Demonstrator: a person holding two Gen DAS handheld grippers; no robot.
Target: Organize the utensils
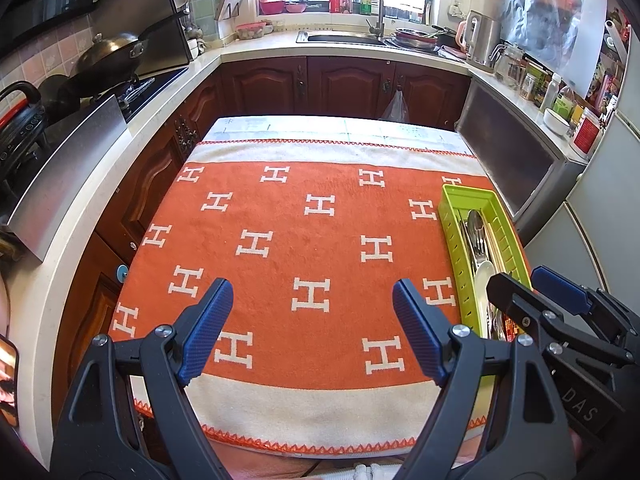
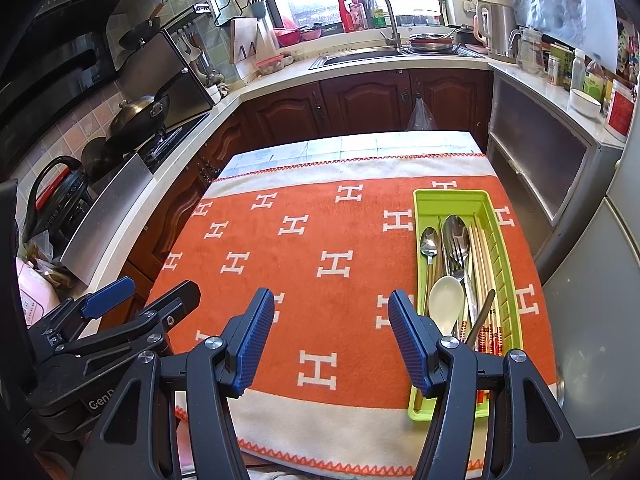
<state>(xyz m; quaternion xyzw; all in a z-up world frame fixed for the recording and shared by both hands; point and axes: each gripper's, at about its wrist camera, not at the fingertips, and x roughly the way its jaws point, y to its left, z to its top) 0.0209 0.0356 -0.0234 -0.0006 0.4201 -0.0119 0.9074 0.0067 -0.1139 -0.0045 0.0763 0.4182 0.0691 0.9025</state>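
Green utensil tray [image 2: 454, 200] just right of the right tongs [image 2: 332, 340] — both tongs spread, empty.

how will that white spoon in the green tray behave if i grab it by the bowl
The white spoon looks glazed and smooth, so the pads may slip on its curved bowl. It seems ceramic, probably stiff and chip-prone if dropped. It lies on other utensils in the green tray, so lifting it could shift the chopsticks beside it.

both tools are matte black frames [image 1: 516, 392] with silver screws [image 2: 212, 342] and blue ribbed pads [image 1: 206, 332].
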